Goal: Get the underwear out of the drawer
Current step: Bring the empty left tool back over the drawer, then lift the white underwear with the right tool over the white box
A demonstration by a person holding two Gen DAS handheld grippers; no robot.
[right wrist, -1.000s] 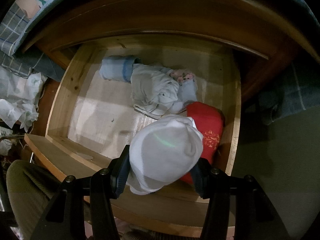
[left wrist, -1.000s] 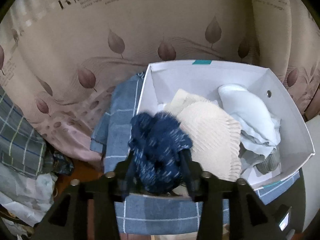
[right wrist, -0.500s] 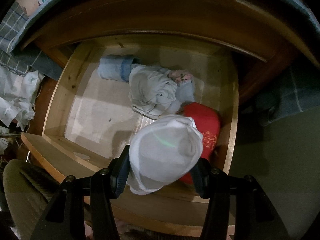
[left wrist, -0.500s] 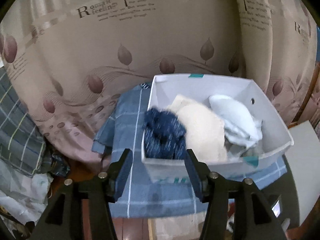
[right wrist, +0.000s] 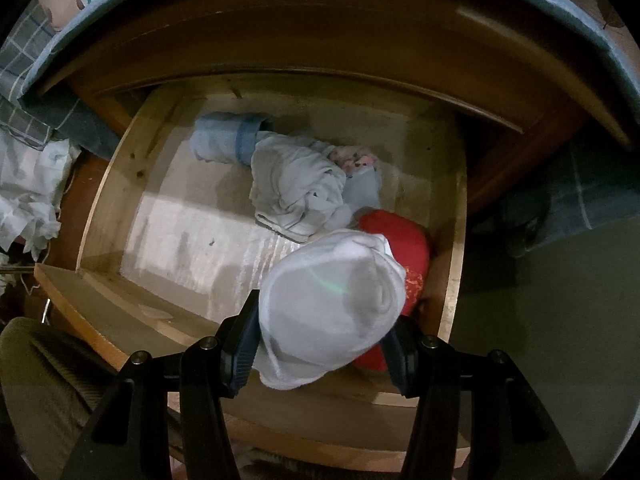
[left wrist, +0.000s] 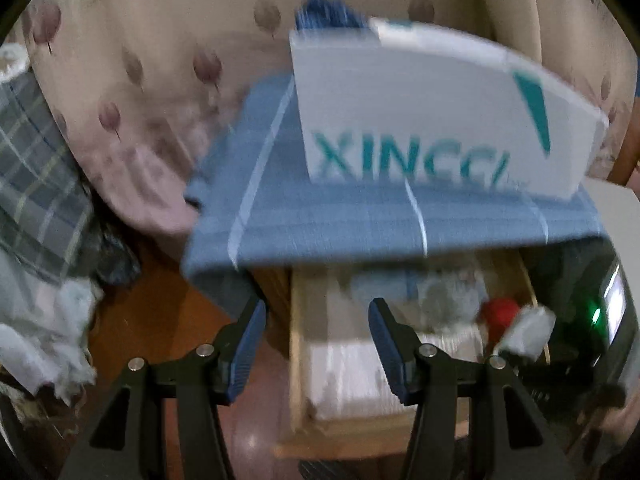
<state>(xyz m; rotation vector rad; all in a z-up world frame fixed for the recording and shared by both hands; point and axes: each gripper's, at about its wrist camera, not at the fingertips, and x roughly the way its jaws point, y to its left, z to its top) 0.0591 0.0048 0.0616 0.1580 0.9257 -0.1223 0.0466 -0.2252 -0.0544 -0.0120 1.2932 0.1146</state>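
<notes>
Blur smears our left wrist view: the left gripper [left wrist: 317, 344] has its fingers apart with nothing between them, and they sit level at the last reading. At one o'clock stands the white box [left wrist: 432, 120] on a blue checked cloth [left wrist: 320, 208]; at five o'clock lies the wooden drawer [left wrist: 297, 344].

From our right wrist view, the right gripper [right wrist: 322, 344] is clamped on a white rolled pair of underwear [right wrist: 332, 300], above the drawer's right front corner. At twelve o'clock a pale bundle [right wrist: 296, 188] and at two o'clock a red piece [right wrist: 404, 244] remain inside. We judge them soft and light, best pinched across a thick fold.
</notes>
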